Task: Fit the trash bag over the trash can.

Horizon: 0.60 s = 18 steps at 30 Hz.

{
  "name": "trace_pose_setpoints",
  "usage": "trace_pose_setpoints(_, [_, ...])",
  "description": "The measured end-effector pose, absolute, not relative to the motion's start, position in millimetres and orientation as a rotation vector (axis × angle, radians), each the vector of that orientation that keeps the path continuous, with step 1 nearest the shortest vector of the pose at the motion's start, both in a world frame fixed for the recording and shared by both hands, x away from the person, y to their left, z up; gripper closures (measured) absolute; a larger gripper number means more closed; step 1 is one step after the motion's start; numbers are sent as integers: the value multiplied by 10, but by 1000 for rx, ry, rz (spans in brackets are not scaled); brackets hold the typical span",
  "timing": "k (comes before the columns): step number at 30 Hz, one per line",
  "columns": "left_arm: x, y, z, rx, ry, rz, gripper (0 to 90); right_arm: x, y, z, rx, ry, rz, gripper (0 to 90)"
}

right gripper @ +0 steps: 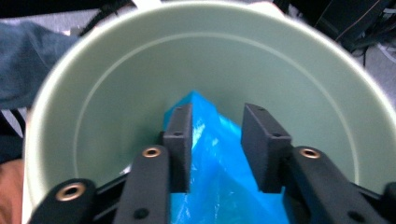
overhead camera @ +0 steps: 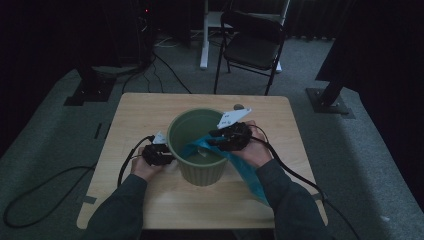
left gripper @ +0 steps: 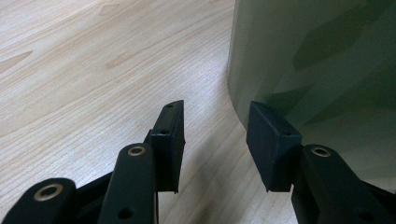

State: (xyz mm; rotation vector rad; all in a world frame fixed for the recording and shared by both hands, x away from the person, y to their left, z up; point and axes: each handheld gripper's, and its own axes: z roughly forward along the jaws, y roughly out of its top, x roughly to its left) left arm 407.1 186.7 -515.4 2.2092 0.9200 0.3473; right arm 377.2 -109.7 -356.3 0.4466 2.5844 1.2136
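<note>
A pale green ribbed pot [overhead camera: 197,169] stands in the middle of the wooden table [overhead camera: 145,112]. A blue plastic bag [overhead camera: 250,177] hangs over the pot's near right rim, one end inside the pot and the rest trailing down toward the person. My right gripper [overhead camera: 214,138] reaches over that rim into the pot. In the right gripper view its jaws [right gripper: 217,126] stand apart, with the bag [right gripper: 219,186] running between them and the pot's inner wall [right gripper: 140,84] behind. My left gripper [overhead camera: 167,159] sits low against the pot's left side, open [left gripper: 215,126] and holding nothing, its right jaw close to the pot wall [left gripper: 317,60].
A black folding chair [overhead camera: 252,45] stands beyond the table's far edge. Black cables [overhead camera: 60,175] trail from the grippers over the table edge onto the grey carpet. Dark stand bases [overhead camera: 327,102] sit at the back left and right.
</note>
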Motion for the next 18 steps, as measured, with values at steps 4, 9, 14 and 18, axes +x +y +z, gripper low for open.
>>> trace_pose_setpoints(4, [4071,1867,-5154,2209,921,347,572,3735,-1167,-3490,449,2551,1249,601])
trace_pose_setpoints(9, [4076,1873,-5155,2206,922,333,574,3652,-1266,-3406,448,2503,1259,618])
trace_pose_setpoints(14, [4076,1876,-5152,2204,922,331,576,3577,-1383,-3388,464,2471,1240,645])
trace_pose_setpoints(18, [4077,1875,-5153,2202,923,331,576,3526,-1590,-3422,519,2440,1245,651])
